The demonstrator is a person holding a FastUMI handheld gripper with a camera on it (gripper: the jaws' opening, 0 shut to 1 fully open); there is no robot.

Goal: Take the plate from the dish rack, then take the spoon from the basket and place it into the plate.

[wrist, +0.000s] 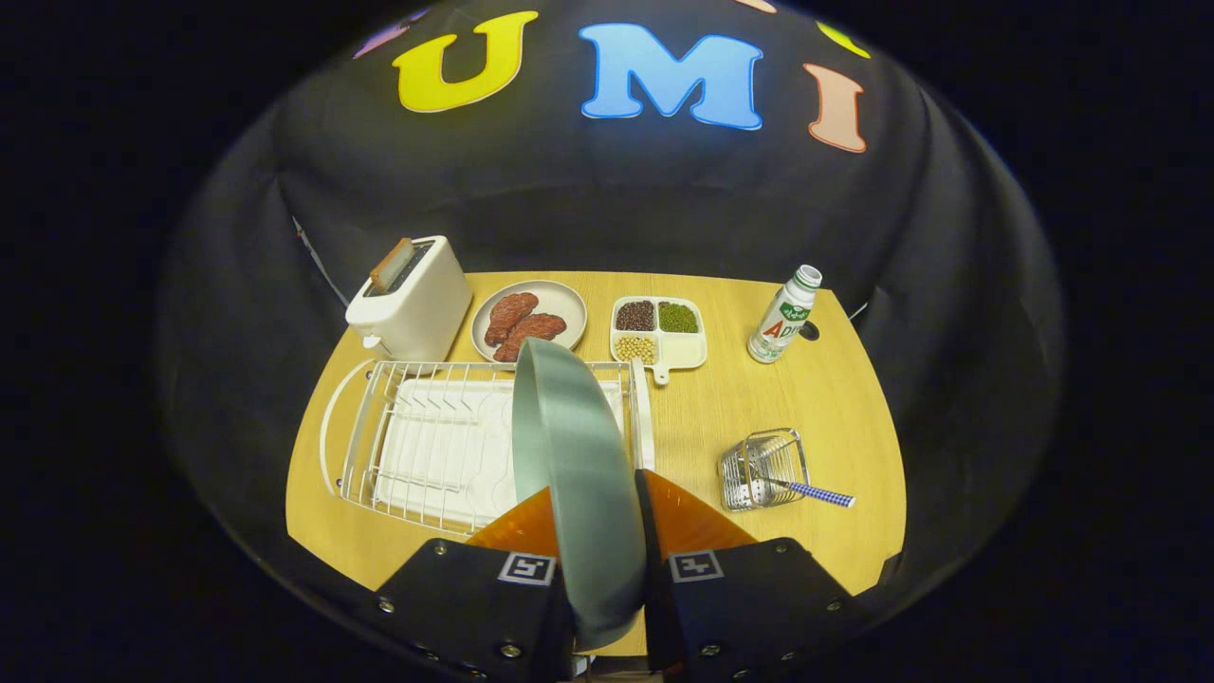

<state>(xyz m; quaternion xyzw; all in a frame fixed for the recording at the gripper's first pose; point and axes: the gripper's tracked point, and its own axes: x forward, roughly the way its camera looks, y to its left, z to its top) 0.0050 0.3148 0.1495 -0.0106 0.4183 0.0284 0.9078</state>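
While the wooden table (pixel 835 417) stays crowded, this is how things stand:
Gripper: the gripper (pixel 596 493) has its two fingers pressed against either face of a grey-green plate (pixel 574 455), clamped on it edge-on.
Plate: held upright and lifted, its upper rim over the near right corner of the white wire dish rack (pixel 427 446).
Basket: a small wire basket (pixel 762 470) sits right of the fingers, well apart from the rack.
Spoon: the spoon (pixel 814 490) rests in the basket, its blue checked handle poking out to the right.
Beyond: a white toaster (pixel 413 299), a plate of sausages (pixel 527 320), a divided dish of beans (pixel 659 332), a small bottle (pixel 783 316).
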